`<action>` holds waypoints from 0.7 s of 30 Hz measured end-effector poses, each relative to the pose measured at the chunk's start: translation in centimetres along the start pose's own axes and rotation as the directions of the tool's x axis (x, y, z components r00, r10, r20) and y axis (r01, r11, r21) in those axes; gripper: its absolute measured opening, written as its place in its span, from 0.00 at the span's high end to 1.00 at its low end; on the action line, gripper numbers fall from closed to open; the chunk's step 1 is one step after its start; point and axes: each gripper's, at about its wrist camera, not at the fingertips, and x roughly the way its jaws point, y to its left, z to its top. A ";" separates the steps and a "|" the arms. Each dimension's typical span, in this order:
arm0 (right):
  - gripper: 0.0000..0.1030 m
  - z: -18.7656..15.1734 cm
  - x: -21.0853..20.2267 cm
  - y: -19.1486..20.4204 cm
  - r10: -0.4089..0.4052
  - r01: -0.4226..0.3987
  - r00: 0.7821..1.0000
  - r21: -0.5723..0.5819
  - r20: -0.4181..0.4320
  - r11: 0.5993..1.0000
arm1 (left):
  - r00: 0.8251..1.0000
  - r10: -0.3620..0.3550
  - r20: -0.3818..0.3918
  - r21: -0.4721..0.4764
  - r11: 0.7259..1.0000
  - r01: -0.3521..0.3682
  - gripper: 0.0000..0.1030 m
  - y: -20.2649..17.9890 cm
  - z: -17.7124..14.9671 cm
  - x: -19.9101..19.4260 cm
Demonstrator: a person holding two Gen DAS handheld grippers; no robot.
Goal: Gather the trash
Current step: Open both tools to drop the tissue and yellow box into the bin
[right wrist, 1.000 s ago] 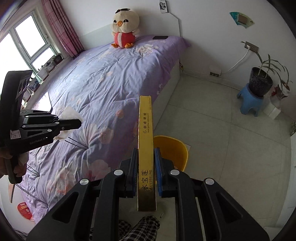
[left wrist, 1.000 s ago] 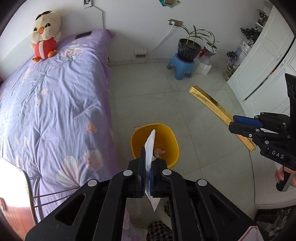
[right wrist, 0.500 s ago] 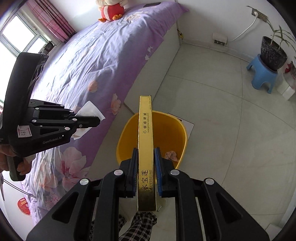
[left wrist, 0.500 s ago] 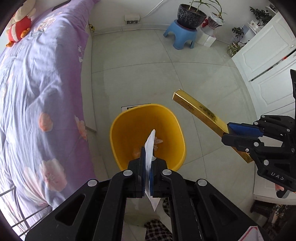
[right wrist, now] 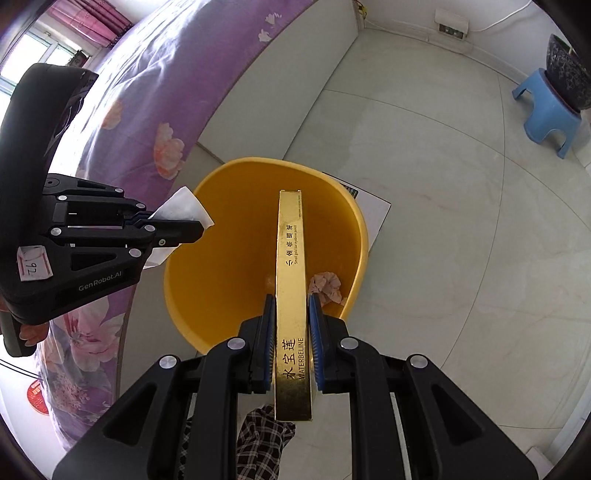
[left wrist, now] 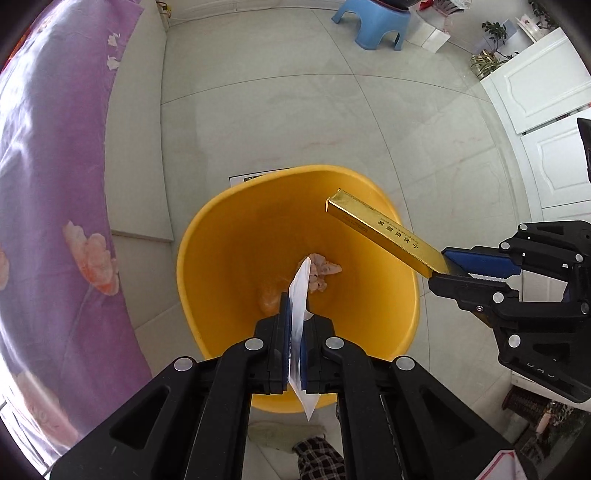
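Note:
A yellow bin (left wrist: 221,236) (right wrist: 207,206) stands on the floor beside the bed, with crumpled pink paper (left wrist: 321,271) (right wrist: 327,286) at its bottom. My left gripper (left wrist: 294,306) (right wrist: 192,225) is shut on a white paper scrap (left wrist: 299,295) (right wrist: 183,206) and points straight down over the bin's near rim. My right gripper (right wrist: 291,306) (left wrist: 441,267) is shut on a long gold box (right wrist: 290,258) (left wrist: 376,225). The box's far end reaches over the bin's opening.
A bed with a purple flowered cover (left wrist: 55,184) (right wrist: 177,74) runs along the left. A blue stool (left wrist: 373,22) (right wrist: 546,110) with a plant pot stands far back. White cupboard doors (left wrist: 535,96) are at the right. A white card (right wrist: 373,210) lies under the bin's far side.
Both grippers have come down and tilted toward the floor, so the bin now fills the middle of both views. The scrap and the gold box stay gripped and now hang over the bin.

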 end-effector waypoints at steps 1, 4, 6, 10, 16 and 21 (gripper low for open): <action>0.81 0.1 0.3 -0.2 0.009 -0.009 1.000 0.001 -0.005 1.000 | 1.000 -0.001 -0.003 -0.007 1.000 0.001 0.93 0.1 0.1 0.2; 0.73 0.4 0.6 -0.4 -0.003 0.003 1.000 -0.011 -0.001 1.000 | 1.000 0.008 0.006 -0.023 1.000 -0.008 0.78 0.3 0.2 0.0; 0.56 0.6 0.5 -0.4 -0.019 0.020 1.000 -0.015 0.011 1.000 | 1.000 0.016 0.015 -0.033 0.999 -0.015 0.54 0.4 0.2 -0.3; 0.52 0.7 0.1 -0.7 -0.031 0.031 0.999 -0.018 0.025 0.999 | 0.999 0.032 0.032 -0.061 0.998 -0.030 0.37 1.0 -0.1 -0.9; 0.52 0.8 -0.9 -0.5 -0.032 0.033 0.999 -0.008 0.038 0.999 | 0.998 0.048 0.051 -0.077 0.996 -0.044 0.32 1.2 -0.8 -2.4; 0.52 0.7 -2.8 0.5 -0.037 0.037 0.998 -0.013 0.059 0.999 | 0.995 0.057 0.084 -0.100 0.994 -0.048 0.26 2.2 -1.7 -5.1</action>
